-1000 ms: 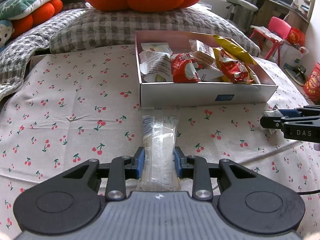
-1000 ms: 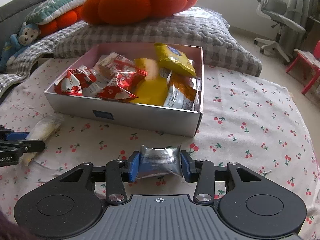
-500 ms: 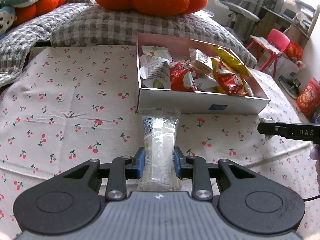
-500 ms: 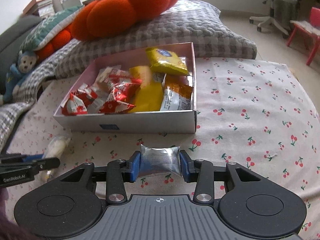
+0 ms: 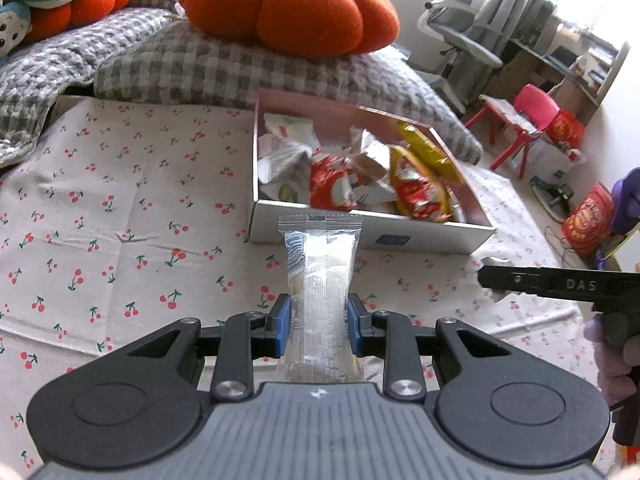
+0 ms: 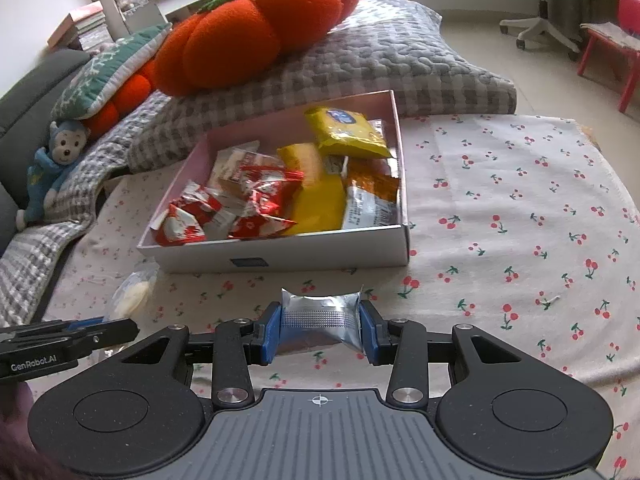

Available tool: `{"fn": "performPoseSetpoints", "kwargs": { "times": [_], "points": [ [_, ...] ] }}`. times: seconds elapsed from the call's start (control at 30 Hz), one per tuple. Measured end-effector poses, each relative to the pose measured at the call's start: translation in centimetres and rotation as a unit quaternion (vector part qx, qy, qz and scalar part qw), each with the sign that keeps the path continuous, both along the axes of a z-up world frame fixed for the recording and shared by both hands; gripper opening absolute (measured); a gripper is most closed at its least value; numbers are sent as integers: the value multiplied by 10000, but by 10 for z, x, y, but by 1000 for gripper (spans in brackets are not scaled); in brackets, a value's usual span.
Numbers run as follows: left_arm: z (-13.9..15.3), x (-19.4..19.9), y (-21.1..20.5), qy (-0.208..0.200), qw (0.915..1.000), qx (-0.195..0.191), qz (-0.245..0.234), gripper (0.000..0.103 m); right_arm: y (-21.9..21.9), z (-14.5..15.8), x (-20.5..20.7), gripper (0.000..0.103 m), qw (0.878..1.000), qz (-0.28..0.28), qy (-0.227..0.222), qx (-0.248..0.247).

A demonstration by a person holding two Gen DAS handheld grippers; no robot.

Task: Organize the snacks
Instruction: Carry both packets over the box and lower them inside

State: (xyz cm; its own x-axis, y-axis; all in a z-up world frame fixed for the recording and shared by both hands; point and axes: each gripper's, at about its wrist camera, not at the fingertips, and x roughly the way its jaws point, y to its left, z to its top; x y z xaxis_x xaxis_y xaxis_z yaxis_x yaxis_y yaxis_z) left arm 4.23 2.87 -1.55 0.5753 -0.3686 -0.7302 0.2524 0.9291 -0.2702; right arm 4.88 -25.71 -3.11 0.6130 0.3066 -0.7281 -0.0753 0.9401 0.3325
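Observation:
My left gripper [image 5: 318, 330] is shut on a long clear-wrapped snack [image 5: 320, 276], held above the cloth just short of the white box [image 5: 424, 236]. My right gripper [image 6: 320, 330] is shut on a small silver foil packet [image 6: 320, 318], held above the cloth in front of the same box [image 6: 320, 254]. The box holds several red, yellow and white snack packs [image 6: 276, 200]. The right gripper also shows at the right edge of the left wrist view [image 5: 560, 284]. The left gripper shows at the left edge of the right wrist view [image 6: 68, 338], with its snack [image 6: 134, 294] sticking out.
A cherry-print cloth [image 5: 120, 220] covers the surface. A grey checked pillow [image 5: 224, 68] with an orange pumpkin cushion [image 5: 288, 4] lies behind the box. A blue monkey toy [image 6: 52, 168] sits at far left. A red chair [image 5: 528, 116] and office chair [image 5: 460, 28] stand beyond.
Both grippers have risen with their snacks held; the box now appears lower and farther off. The left gripper's snack tip now overlaps the box's front wall in view.

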Motion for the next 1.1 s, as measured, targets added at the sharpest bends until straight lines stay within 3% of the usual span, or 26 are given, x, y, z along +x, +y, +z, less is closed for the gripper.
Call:
{"fn": "performPoseSetpoints", "kwargs": {
  "times": [0.47,0.83,1.1],
  "points": [
    [30,24,-9,-278,9973,-557,383,25,2,29,7,39,9985,-323,-88,441],
    [18,75,-30,-285,9969,-487,543,25,-10,30,39,39,9921,-891,-14,881],
    [12,108,-30,-277,9952,-598,728,26,-11,32,59,39,9905,-1050,-64,890]
  ]
}}
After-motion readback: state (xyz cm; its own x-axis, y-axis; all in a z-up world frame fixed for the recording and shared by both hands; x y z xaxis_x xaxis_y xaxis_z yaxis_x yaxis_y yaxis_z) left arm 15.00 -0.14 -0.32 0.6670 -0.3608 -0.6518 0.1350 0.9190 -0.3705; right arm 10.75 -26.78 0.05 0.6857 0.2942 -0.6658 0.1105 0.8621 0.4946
